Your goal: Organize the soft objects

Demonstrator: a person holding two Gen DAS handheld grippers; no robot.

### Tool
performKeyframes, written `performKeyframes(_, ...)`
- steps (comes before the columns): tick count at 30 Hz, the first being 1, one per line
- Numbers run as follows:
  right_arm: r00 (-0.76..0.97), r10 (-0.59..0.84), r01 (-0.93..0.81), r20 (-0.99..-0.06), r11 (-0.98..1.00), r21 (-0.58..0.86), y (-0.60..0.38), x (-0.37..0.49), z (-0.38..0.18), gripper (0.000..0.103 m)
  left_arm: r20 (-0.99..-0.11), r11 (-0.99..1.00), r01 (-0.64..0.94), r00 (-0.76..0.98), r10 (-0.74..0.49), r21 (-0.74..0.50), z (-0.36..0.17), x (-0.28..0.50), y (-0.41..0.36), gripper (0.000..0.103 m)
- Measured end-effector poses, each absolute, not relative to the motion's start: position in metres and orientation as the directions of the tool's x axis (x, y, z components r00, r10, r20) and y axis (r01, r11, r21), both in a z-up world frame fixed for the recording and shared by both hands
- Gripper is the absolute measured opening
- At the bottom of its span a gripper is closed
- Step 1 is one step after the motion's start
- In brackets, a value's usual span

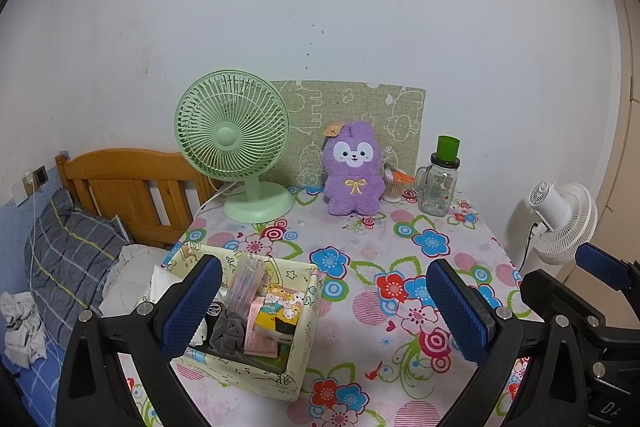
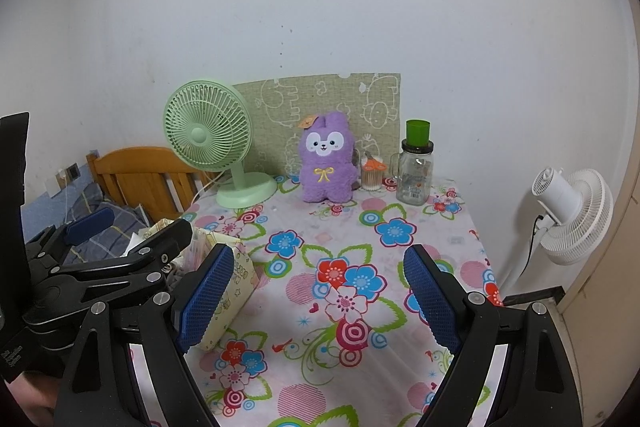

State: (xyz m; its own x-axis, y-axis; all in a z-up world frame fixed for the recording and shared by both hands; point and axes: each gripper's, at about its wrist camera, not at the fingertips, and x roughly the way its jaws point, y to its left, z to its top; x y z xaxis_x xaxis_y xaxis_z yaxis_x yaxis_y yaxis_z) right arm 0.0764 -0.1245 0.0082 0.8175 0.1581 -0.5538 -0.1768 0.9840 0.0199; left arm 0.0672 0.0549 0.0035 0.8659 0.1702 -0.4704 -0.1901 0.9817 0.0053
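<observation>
A purple plush bunny (image 1: pixel 352 173) stands upright at the back of the floral table (image 1: pixel 400 267), against a green patterned board; it also shows in the right wrist view (image 2: pixel 326 165). A cream fabric storage box (image 1: pixel 248 319) sits at the table's front left, holding a grey soft scrunchie (image 1: pixel 226 329), packets and pens. My left gripper (image 1: pixel 324 303) is open and empty, its left finger over the box. My right gripper (image 2: pixel 318 297) is open and empty above the table's front, with the box (image 2: pixel 232 291) by its left finger.
A green desk fan (image 1: pixel 236 143) stands at the back left. A glass jar with a green cup on its lid (image 1: pixel 440 179) and a cotton swab pot with orange scissors (image 1: pixel 396 183) stand at the back right. A white fan (image 2: pixel 572 215) is off the right edge; a bed (image 1: pixel 72 259) lies left.
</observation>
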Motion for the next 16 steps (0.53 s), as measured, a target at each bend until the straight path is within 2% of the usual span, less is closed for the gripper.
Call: performKeyframes(16,0.821,0.159,-0.174,-0.549,0.984,0.025,-0.1297,0.0721,0.0114,0.089,-0.455,0.983,-0.182,0.875,0.165,0.006,0.0066,0.0604,0.0502,0.103)
